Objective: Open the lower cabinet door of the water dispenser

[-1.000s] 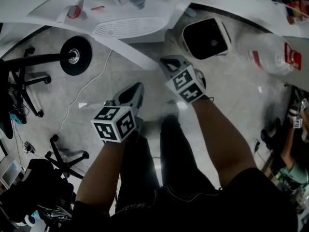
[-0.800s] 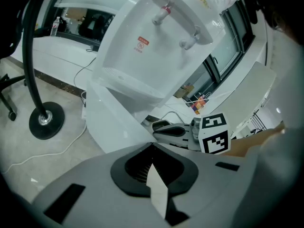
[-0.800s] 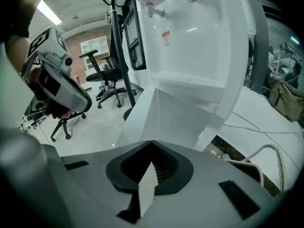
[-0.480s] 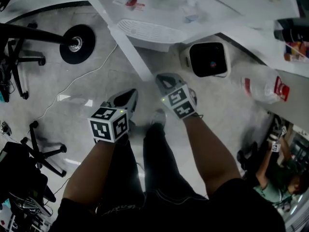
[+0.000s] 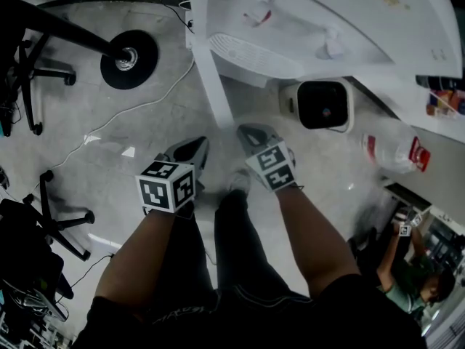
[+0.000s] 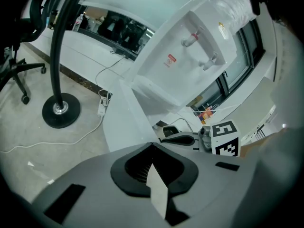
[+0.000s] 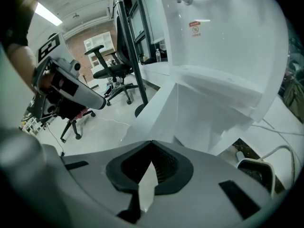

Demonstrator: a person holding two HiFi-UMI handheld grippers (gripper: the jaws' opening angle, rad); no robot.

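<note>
While I stand on the floor (image 5: pixel 109 151), my left gripper (image 5: pixel 190 145) and right gripper (image 5: pixel 254 131) both keep their jaws pressed together, holding nothing; the water dispenser (image 5: pixel 290 35) stands just ahead, apart from both.

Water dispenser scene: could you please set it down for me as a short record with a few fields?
dispenser: white water dispenser with two taps above a drip tray
lower cabinet: neither gripper touches it; door state unclear
left gripper: shut, empty, short of the dispenser
right gripper: shut, empty, short of the dispenser
floor nearby: black stand base; white unit with dark face
</note>
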